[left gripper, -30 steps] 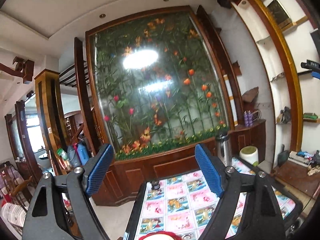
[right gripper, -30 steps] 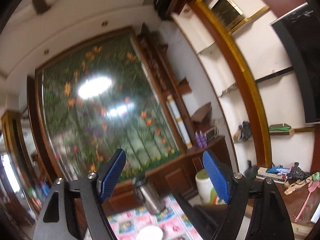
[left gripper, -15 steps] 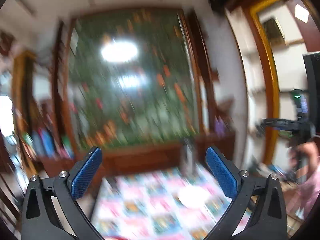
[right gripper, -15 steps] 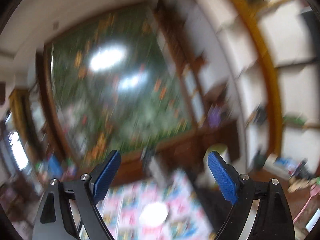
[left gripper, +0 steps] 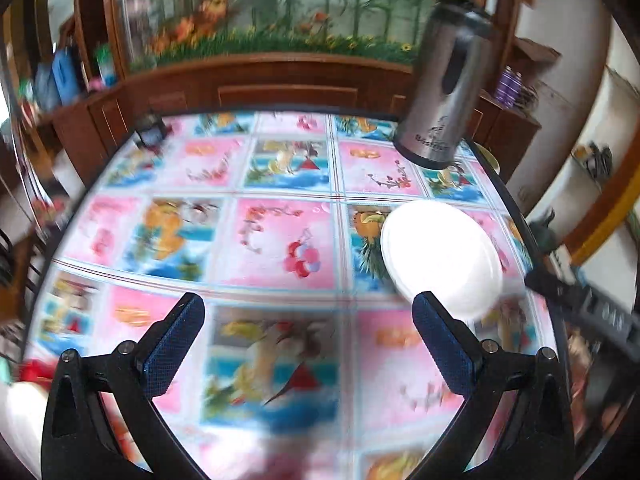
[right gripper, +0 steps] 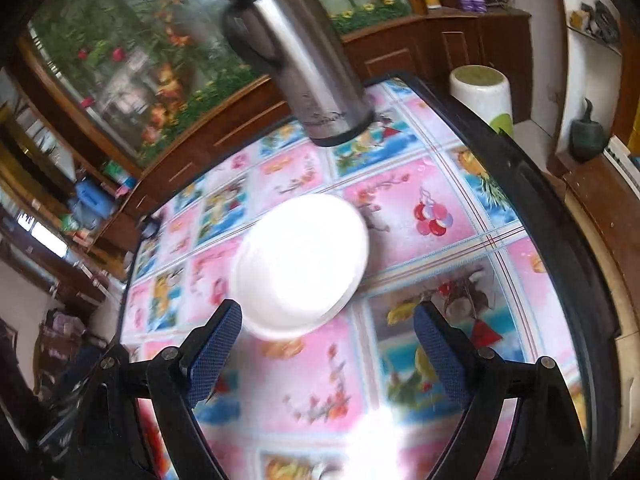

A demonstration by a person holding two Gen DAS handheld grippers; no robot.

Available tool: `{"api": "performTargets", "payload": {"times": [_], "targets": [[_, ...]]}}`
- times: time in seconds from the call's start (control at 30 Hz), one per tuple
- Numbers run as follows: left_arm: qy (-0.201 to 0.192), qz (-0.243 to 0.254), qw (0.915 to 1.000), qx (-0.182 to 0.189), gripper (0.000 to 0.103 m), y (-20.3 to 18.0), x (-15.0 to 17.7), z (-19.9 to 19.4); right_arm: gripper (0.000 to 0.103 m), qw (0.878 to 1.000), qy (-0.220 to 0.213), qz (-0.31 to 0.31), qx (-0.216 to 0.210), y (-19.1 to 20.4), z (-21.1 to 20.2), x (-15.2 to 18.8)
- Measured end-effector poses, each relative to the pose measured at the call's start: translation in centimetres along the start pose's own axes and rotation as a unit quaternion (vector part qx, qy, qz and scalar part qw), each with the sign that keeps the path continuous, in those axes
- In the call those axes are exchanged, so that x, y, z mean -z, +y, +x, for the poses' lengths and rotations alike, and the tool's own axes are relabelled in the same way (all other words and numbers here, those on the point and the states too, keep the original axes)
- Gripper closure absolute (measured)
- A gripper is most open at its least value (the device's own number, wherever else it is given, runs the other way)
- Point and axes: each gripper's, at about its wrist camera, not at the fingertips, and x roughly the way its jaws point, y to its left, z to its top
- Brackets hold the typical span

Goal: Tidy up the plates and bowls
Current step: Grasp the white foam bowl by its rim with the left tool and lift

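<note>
Both your grippers, left [left gripper: 308, 330] and right [right gripper: 327, 340], hang over the desk [right gripper: 560, 216] with fingers spread wide and holding nothing, probably because you're lining up the right on the white plate [right gripper: 300, 266] sitting flat near the flask [right gripper: 296, 56].

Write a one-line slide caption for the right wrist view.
Open right gripper above a white plate on the floral tablecloth, steel thermos behind.
</note>
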Motion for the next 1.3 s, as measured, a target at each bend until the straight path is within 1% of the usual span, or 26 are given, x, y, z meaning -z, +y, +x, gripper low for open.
{"api": "performTargets", "payload": {"times": [0.1,0.17,0.2,0.27,0.3,0.4,0.5,0.57,0.67,0.73,0.77,0.8,0.83,0.87,0.9,0.93,0.97,1.0,1.03,1.07,1.13,1.17,1.23,1.3], "targets": [[0.009,-0.015,0.9998,0.001,0.000,-0.9,-0.5,2.9,0.013,1.000,-0.009,0.020,-0.003,-1.3,2.7,-0.4],[0.018,-0.018,0.9997,0.001,0.000,-1.8,-0.8,4.9,0.013,0.999,-0.012,0.028,-0.007,-1.7,3.8,-0.7],[0.024,-0.019,0.9995,0.007,0.000,-2.3,-1.0,6.0,0.013,0.999,-0.012,0.032,-0.009,-1.8,4.6,-0.9],[0.035,-0.022,0.9990,0.014,0.000,-2.9,-1.4,6.6,0.013,0.999,-0.009,0.047,-0.016,-2.3,6.0,-1.0],[0.041,-0.023,0.9987,0.020,0.000,-3.2,-1.6,6.9,0.013,0.998,-0.006,0.057,-0.026,-2.7,6.9,-1.0],[0.052,-0.019,0.9979,0.033,0.000,-4.0,-1.8,7.8,0.013,0.996,0.000,0.077,-0.041,-3.4,8.2,-0.9],[0.063,-0.022,0.9967,0.046,0.000,-4.3,-1.8,8.8,0.013,0.996,0.006,0.071,-0.045,-3.0,8.8,-1.0],[0.069,-0.019,0.9964,0.045,0.000,-4.6,-1.7,9.4,0.013,0.997,0.006,0.062,-0.042,-2.5,9.1,-0.9],[0.065,-0.013,0.9973,0.033,0.001,-4.7,-1.4,9.9,0.013,0.998,0.005,0.063,-0.030,-2.6,9.4,-0.7],[0.065,-0.011,0.9974,0.029,0.012,-4.7,-1.2,10.2,0.015,0.997,0.004,0.074,-0.034,-3.0,9.5,-0.6],[0.067,-0.007,0.9973,0.028,0.027,-4.7,-1.1,10.3,0.017,0.996,0.003,0.077,-0.034,-3.1,9.6,-0.5],[0.072,-0.001,0.9970,0.028,0.045,-4.8,-0.8,10.6,0.025,0.996,0.004,0.079,-0.032,-3.2,9.7,-0.5],[0.076,0.000,0.9966,0.031,0.053,-4.8,-0.7,10.8,0.034,0.996,0.004,0.081,-0.033,-3.4,9.8,-0.5],[0.082,0.000,0.9959,0.039,0.066,-4.8,-0.6,11.0,0.039,0.996,0.010,0.084,-0.038,-3.4,10.1,-0.4],[0.083,-0.002,0.9951,0.054,0.074,-4.8,-0.4,11.0,0.054,0.995,0.015,0.085,-0.041,-3.5,10.3,-0.3],[0.081,-0.001,0.9949,0.060,0.078,-4.8,-0.4,10.9,0.069,0.995,0.021,0.089,-0.050,-3.6,10.7,-0.2],[0.080,0.005,0.9949,0.060,0.088,-5.1,-0.3,10.6,0.072,0.993,0.025,0.098,-0.064,-3.8,11.0,-0.1],[0.079,0.015,0.9946,0.066,0.092,-5.4,-0.1,10.3,0.076,0.992,0.028,0.103,-0.072,-3.9,11.1,0.0],[0.077,0.022,0.9947,0.064,0.092,-5.7,0.0,10.0,0.086,0.991,0.032,0.103,-0.077,-3.7,11.2,0.1],[0.072,0.029,0.9952,0.059,0.092,-5.8,0.3,9.6,0.092,0.992,0.031,0.098,-0.077,-3.4,11.2,0.2],[0.070,0.026,0.9953,0.062,0.092,-5.4,0.5,9.0,0.095,0.994,0.024,0.085,-0.062,-2.5,10.9,0.4],[0.070,0.021,0.9952,0.065,0.092,-5.0,0.7,8.5,0.095,0.994,0.023,0.084,-0.062,-2.3,10.7,0.5],[0.064,0.023,0.9956,0.064,0.092,-4.4,0.9,7.6,0.096,0.993,0.027,0.088,-0.074,-1.9,10.4,0.8],[0.049,0.029,0.9969,0.054,0.092,-3.7,1.3,5.9,0.096,0.993,0.027,0.086,-0.082,-1.3,9.9,1.5]]}}
